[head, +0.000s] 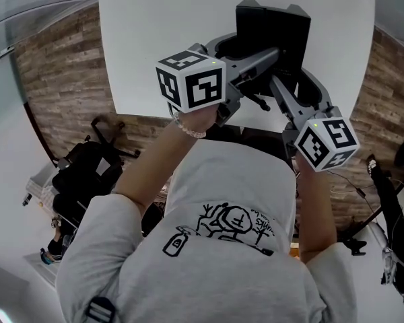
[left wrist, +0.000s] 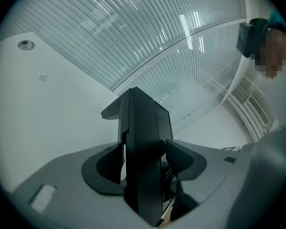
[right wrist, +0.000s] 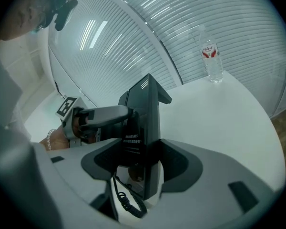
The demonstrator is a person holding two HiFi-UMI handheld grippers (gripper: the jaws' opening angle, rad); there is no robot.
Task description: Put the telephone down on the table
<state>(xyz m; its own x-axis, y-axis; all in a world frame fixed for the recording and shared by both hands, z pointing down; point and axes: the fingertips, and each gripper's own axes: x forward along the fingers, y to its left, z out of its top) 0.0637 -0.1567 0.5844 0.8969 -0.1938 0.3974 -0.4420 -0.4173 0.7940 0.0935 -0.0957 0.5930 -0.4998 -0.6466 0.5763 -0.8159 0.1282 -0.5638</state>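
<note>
The left tool (left wrist: 144, 162) and the right tool (right wrist: 144, 162) are each clamped on the black telephone (head: 273, 29), one on either flank. It is carried between them, tipped up on edge over the white bench (head: 141, 46); I cannot tell whether it touches yet. It looks like a stiff plastic box with smooth sides and some weight, apt to twist in a single grip, so taking both flanks low on the body suits it. Its coiled cord (right wrist: 126, 199) dangles loose beneath and might snag, while a water bottle (right wrist: 212, 61) stands well apart.
</note>
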